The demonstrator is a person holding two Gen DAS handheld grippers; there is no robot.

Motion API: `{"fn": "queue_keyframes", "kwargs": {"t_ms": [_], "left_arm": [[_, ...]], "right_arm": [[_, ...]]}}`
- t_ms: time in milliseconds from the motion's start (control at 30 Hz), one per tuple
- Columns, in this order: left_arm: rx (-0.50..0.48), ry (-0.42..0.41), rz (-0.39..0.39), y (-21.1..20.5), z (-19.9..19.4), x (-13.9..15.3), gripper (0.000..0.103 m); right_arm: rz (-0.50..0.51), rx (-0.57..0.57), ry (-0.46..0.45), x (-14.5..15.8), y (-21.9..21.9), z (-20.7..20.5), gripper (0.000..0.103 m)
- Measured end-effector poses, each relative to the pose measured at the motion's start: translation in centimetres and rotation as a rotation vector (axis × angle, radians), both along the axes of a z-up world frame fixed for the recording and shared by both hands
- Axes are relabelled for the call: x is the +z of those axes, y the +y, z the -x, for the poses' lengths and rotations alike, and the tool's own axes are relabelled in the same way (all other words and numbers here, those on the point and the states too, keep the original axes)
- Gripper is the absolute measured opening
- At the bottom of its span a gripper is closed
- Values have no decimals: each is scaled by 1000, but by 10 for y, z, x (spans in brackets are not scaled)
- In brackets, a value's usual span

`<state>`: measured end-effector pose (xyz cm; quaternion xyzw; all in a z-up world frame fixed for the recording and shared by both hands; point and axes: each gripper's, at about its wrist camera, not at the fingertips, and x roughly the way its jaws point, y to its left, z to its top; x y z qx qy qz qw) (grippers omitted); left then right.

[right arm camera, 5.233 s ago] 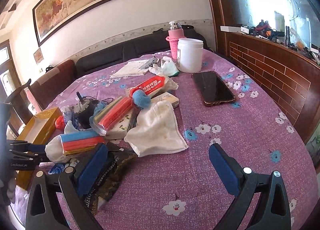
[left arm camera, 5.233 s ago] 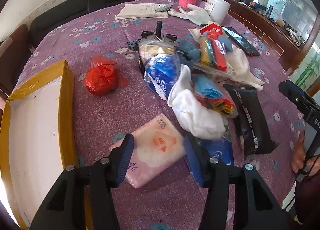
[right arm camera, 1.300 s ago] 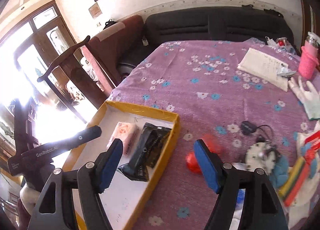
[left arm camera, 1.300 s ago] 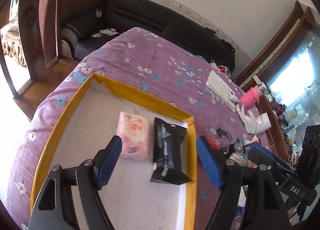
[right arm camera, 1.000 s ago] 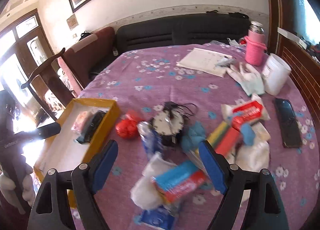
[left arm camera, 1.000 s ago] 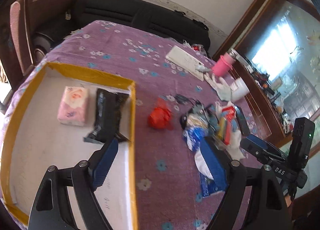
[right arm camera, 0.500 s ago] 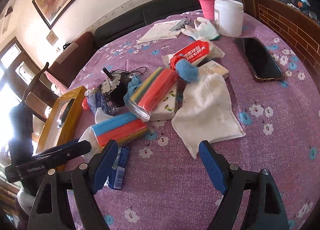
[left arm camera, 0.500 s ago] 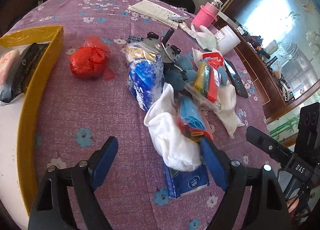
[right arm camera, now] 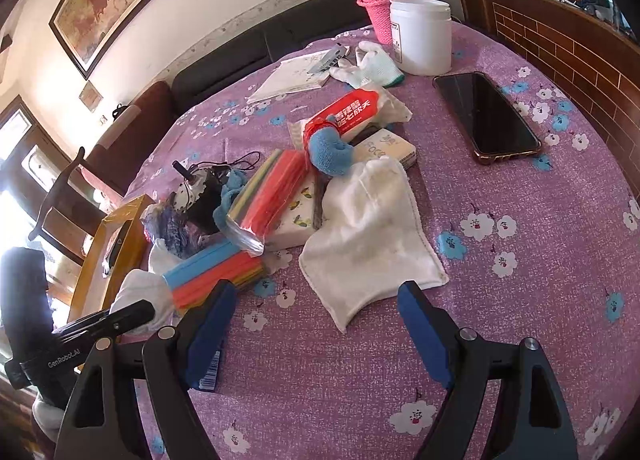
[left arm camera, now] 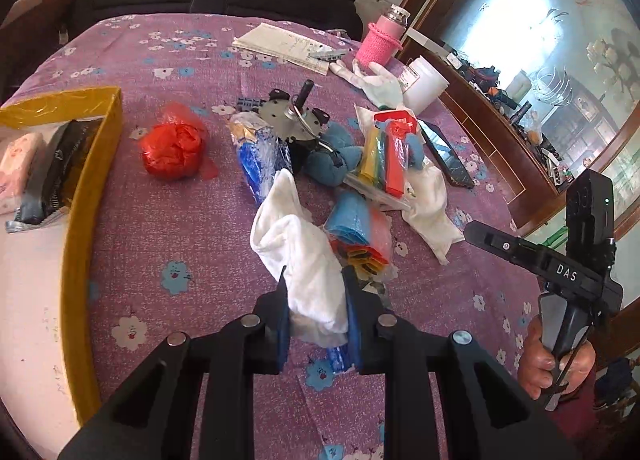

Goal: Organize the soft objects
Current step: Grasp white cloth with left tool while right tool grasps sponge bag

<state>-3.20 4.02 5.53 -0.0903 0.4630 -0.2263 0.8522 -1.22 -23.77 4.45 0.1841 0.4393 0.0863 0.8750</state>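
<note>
On the purple flowered cloth lies a heap of soft things. My left gripper (left arm camera: 316, 302) has its jaws closing on a crumpled white cloth (left arm camera: 296, 244), and both blue pads press its near end. A blue tissue pack (left arm camera: 338, 356) peeks out under that cloth. My right gripper (right arm camera: 316, 312) stands open just above the table, with nothing between its fingers, in front of a second flat white cloth (right arm camera: 372, 236). The yellow box (left arm camera: 92, 164) at the left holds a pink tissue pack (left arm camera: 18, 164) and a black pouch (left arm camera: 64, 164).
A red plastic bag (left arm camera: 172, 148), a blue bag (left arm camera: 256, 156), coloured packs (left arm camera: 360, 236), a blue plush (right arm camera: 332, 152) and a metal gadget (left arm camera: 288, 116) crowd the middle. Behind are a phone (right arm camera: 488, 116), a white jar (right arm camera: 420, 36), a pink bottle (right arm camera: 378, 8), gloves and papers.
Both grippers swung from over the yellow box to the heap and came lower. The left jaws went from wide apart to narrow, now clamped on the white cloth. The right jaws stayed wide.
</note>
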Motion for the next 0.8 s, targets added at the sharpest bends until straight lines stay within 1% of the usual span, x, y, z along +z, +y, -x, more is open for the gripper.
{"fn": "queue_keyframes", "kwargs": {"t_ms": [67,133,267,367,400,433,567,633,667,700,767,800], "left_arm": [[24,-12,-8,11,7,3,21],[45,-9,-26,18,11,0,22],[51,41,-38,21,8,-19,23],[82,74,-40,21,0,-33,31],[92,79,-33,22,-2,-35,37],[101,76,-29,22,-4,-36,41],[119,49,-38,22,-10,-34,49],[123,52,-53,19,-13,-38,56],[121,35,-61,16,-12,-38,58],[114,27,-76,12,-11,-38,63],[101,2,-126,4,-9,-38,64],[96,-13,-149,1,-7,-39,62]], "right_arm": [[-11,9,0,1,3,-2,86],[-2,11,-7,3,8,-6,86],[23,-3,-15,7,14,-22,86],[27,-4,-10,12,25,-43,86],[33,-5,-2,13,29,-51,86],[45,-8,8,12,34,-59,86],[105,-21,62,3,57,-93,86],[141,-27,75,-1,67,-105,86],[162,-33,85,-4,72,-109,86],[176,-38,96,-6,76,-113,86],[197,-43,105,-10,83,-116,86],[222,-52,100,-10,85,-116,81]]}}
